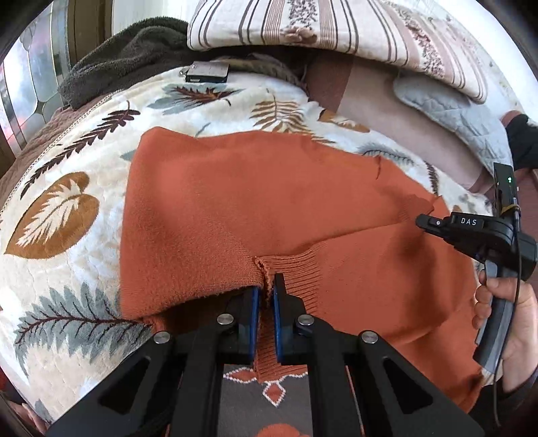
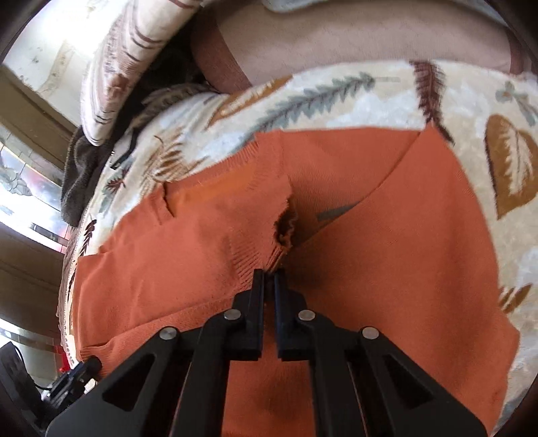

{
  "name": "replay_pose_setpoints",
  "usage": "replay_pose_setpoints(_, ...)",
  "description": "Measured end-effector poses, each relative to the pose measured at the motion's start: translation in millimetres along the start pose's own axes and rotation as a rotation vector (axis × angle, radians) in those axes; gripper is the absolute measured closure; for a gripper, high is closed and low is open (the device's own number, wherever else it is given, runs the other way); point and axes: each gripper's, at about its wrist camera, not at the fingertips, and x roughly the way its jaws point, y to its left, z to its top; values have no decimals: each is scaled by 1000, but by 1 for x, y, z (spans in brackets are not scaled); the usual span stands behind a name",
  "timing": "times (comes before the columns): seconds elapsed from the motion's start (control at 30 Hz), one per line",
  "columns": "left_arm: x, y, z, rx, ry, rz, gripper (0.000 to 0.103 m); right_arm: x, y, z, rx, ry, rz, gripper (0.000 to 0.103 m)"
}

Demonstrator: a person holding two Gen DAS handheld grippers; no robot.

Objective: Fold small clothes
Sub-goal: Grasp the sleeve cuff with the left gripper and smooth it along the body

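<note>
- Nearest me in the left wrist view, my left gripper [image 1: 266, 289] has its jaws drawn in almost fully, with a thin ridge of ribbed hem from the orange sweater [image 1: 255, 201] pinched between the blue pads [image 1: 255, 302]. The knit bunches right at the tips, so I judge the grip real.
- In the right wrist view my right gripper [image 2: 269, 275] is likewise pressed together on a gathered pleat of ribbing from the same orange sweater [image 2: 386, 235]; the fabric puckers into a small dark fold just past the tips, toward 12 o'clock.
- The relation the next move turns on: from both tools the garment's body runs away toward 12 o'clock, flat on the leaf-print blanket [image 1: 67, 215], while its long axis lies across, 9 to 3 o'clock. Both hands hold the near hem, so I judge a fold would carry that edge up and over toward the far edge.
- From the left camera, the right-hand gripper [image 1: 433, 223] sits at 3 o'clock, held in a hand [image 1: 504, 322], over the sweater's right part. Neither hand looks nearer the far edge.
- Farther out at 12 o'clock, a small dark device [image 1: 206, 73] lies on the blanket, with a striped pillow [image 1: 336, 27] behind it, well apart from the sweater.
</note>
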Motion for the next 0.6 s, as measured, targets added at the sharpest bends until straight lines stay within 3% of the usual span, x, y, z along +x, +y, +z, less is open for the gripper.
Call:
replay_pose_setpoints(0.17,-10,3,0,3,5,-11,97,-17,8,7,-12,-21,24,97)
replay_pose_setpoints(0.3,10,6,-6,9,70,6,97,7,1,7,21,93,30,93)
replay_pose_setpoints(0.43,9,12,-15,-16,52,-21,97,2,-7,-4,67,52,50,80)
replay_pose_setpoints(0.6,-10,9,-17,-21,8,-34,100,2,2,-11,102,72,116,80)
